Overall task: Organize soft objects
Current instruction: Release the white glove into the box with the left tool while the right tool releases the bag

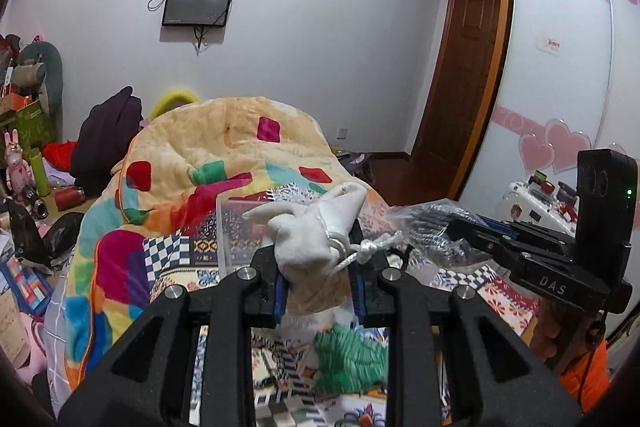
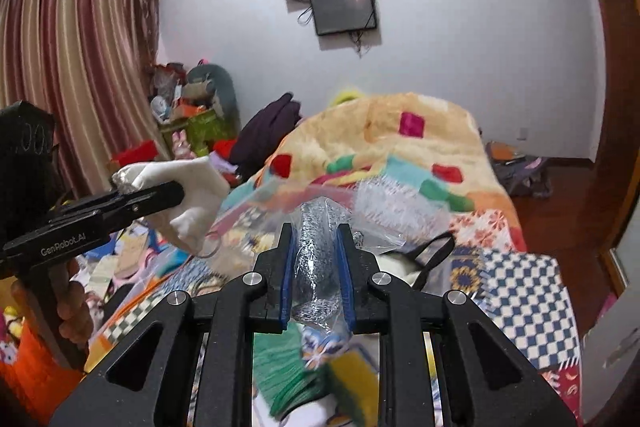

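Observation:
My left gripper (image 1: pixel 318 247) is shut on a white cloth drawstring pouch (image 1: pixel 316 227) with a knotted white cord (image 1: pixel 374 245), held up above the bed. The pouch also shows in the right wrist view (image 2: pixel 188 187), at the left gripper's tip (image 2: pixel 176 193). My right gripper (image 2: pixel 316 239) is shut on a clear plastic bag with grey speckled fabric inside (image 2: pixel 316 251). That bag also shows in the left wrist view (image 1: pixel 436 227), at the right gripper's tip (image 1: pixel 460 231). A clear plastic box (image 1: pixel 236 227) stands on the bed behind the pouch.
A bright patchwork quilt (image 1: pixel 192 163) is heaped on the bed. Green knitted fabric (image 1: pixel 352 359) lies below the grippers. A dark garment (image 1: pixel 108 143) and cluttered boxes and toys (image 1: pixel 28 131) are at the left. A wardrobe (image 1: pixel 560 67) stands at the right. A black-handled item (image 2: pixel 424 259) lies on the bed.

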### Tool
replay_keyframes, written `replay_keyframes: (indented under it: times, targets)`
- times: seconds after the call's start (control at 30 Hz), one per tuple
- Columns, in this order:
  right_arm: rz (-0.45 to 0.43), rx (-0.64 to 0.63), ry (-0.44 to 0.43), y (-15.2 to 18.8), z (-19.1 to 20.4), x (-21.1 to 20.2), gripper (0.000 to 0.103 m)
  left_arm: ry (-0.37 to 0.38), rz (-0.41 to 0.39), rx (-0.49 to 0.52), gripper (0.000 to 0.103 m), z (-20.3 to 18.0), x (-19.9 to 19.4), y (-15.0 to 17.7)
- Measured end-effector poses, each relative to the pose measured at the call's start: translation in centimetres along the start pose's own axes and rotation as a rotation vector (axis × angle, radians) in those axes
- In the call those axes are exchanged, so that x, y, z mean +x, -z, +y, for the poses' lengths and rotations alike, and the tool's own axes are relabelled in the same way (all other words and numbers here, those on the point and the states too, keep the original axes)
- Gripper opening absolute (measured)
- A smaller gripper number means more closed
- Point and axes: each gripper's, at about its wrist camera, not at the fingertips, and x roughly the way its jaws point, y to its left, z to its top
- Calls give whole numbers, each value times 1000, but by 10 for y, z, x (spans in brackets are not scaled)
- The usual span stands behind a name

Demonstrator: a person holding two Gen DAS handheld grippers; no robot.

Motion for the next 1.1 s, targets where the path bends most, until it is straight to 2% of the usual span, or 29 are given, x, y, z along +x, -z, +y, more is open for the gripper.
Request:
replay_keyframes:
  times: [0.1,0.3,0.7,0.9,1.0,1.1]
  targets:
    - [-12,7,53,-6,-10,8,18,-3,7,-6,25,1,12,-4]
    - [19,28,102,-3,-28,27,18,-17,49,6,25,-2,46,0]
    - [163,30,135,16,-50,64,18,-37,207,8,25,-9,109,26]
    - [216,27,143,22,-51,71,18,-44,248,16,26,-12,119,35]
    - [223,37,137,24,-51,71,18,-44,253,32,29,-16,119,36]
    - [224,41,137,25,-53,70,19,-49,250,37,39,-17,116,36]
